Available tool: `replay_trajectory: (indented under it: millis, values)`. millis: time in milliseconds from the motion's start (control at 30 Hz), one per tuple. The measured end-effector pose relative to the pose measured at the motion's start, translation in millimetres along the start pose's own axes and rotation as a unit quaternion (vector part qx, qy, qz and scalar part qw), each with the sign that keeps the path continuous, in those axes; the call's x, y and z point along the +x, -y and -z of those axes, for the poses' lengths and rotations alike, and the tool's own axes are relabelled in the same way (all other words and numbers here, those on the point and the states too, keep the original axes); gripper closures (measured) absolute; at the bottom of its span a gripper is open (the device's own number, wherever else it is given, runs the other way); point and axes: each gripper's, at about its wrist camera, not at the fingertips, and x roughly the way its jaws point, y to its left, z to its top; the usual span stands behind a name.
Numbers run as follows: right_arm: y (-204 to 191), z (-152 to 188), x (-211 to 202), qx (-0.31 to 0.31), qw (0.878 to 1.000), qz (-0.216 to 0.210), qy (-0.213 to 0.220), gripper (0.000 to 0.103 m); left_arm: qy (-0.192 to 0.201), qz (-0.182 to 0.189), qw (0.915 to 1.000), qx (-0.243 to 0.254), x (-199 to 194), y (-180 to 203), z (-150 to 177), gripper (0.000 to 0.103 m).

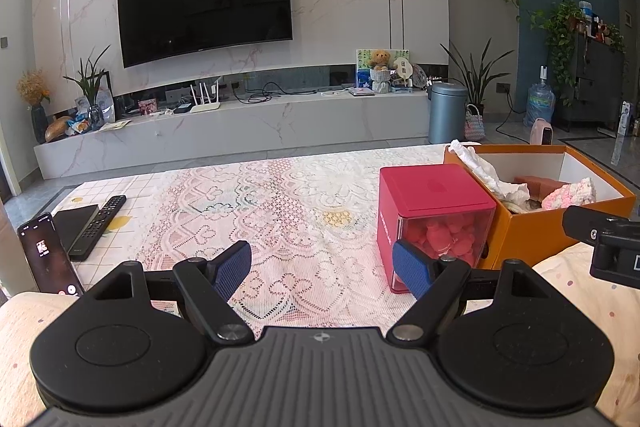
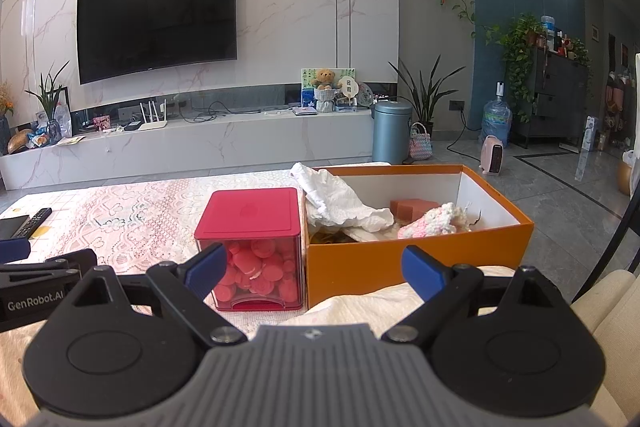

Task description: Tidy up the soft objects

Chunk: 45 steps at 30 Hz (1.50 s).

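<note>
An orange box (image 2: 416, 263) (image 1: 532, 235) stands on the lace-covered table at the right. Inside lie a crumpled white cloth (image 2: 336, 205) (image 1: 486, 167), a pink-and-white knitted piece (image 2: 434, 221) (image 1: 572, 193) and an orange-brown sponge block (image 2: 414, 206) (image 1: 538, 183). Left of the box, touching it, is a red-lidded clear container (image 2: 256, 239) (image 1: 434, 215) full of pink pieces. My left gripper (image 1: 322, 271) is open above the tablecloth, empty. My right gripper (image 2: 314, 267) is open and empty, in front of the box and container.
A phone (image 1: 48, 255), a black remote (image 1: 98, 227) and a dark flat case (image 1: 74, 223) lie at the table's left end. A pale dotted cushion (image 2: 360, 307) lies near me below the grippers. The lace cloth (image 1: 260, 203) spreads across the table's middle.
</note>
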Motion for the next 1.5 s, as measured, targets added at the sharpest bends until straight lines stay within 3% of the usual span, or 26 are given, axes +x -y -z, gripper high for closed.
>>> replay_trajectory:
  millis: [1500]
  values:
    - [1.4,0.9,1.6,-0.001,1.0,-0.003,-0.003,0.01,-0.001,0.001,1.0,0.0,-1.4,1.3,1.7,0.009]
